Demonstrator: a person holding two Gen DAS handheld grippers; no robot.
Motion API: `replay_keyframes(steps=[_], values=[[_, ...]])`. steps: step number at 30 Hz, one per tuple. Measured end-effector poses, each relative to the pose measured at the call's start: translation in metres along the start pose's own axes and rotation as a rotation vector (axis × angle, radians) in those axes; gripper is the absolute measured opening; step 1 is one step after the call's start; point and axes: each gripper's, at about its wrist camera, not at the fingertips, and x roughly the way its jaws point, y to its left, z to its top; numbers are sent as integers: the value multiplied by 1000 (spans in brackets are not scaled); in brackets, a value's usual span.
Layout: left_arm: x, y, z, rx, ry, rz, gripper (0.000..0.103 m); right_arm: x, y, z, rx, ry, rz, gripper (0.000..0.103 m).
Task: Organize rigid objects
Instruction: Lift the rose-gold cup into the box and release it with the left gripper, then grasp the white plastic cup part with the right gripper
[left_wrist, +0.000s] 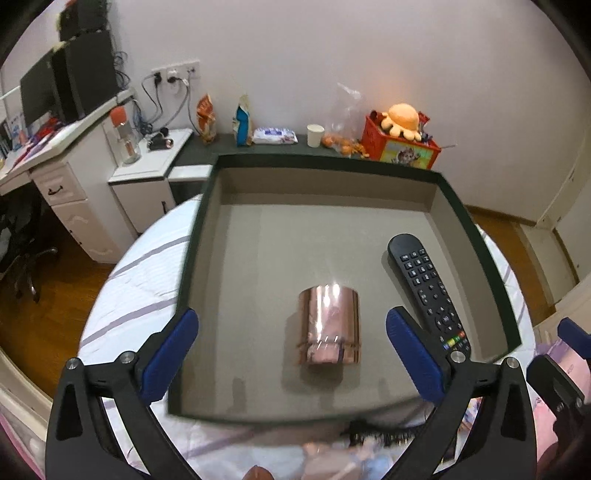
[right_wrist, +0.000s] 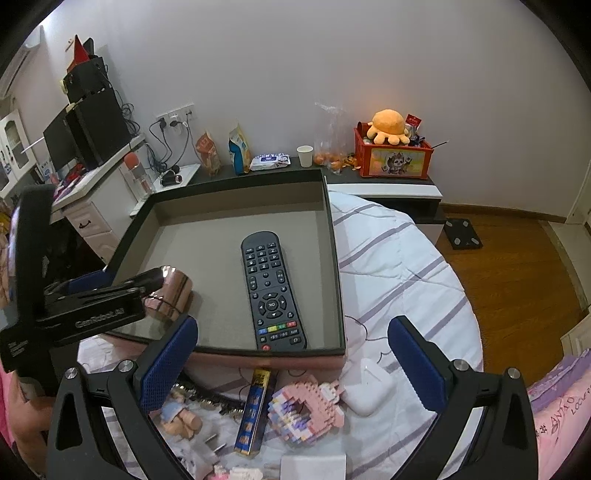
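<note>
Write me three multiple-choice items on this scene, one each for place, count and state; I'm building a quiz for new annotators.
1. Where is the remote control?
A. on the bedspread
B. inside the box
C. on the desk

2. How many items lie inside the box?
A. two
B. three
C. four

3. How is the left hand-held gripper?
A. shut on the remote
B. shut on the copper cylinder
C. open

Answers: 1 B, it rests on the grey floor of the box. 2 A, only the remote and the copper cylinder. 3 C, its fingers stand apart on either side of the cylinder.
</note>
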Motion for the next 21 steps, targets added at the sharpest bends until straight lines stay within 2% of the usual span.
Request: replay_keyframes(steps=[5, 11, 17, 21], values=[[-36, 7, -20, 9, -51, 34, 103, -16, 2, -9, 2, -16, 13, 103], [-74, 16, -48, 0, -89, 27, 103, -36, 8, -28, 4, -36, 51, 103], [-97, 19, -75, -5, -97, 16, 103, -56, 5, -49, 15, -40, 56, 103], [-105, 20, -96, -16, -79, 5, 103, -62, 4, -72, 8, -11, 56, 103]])
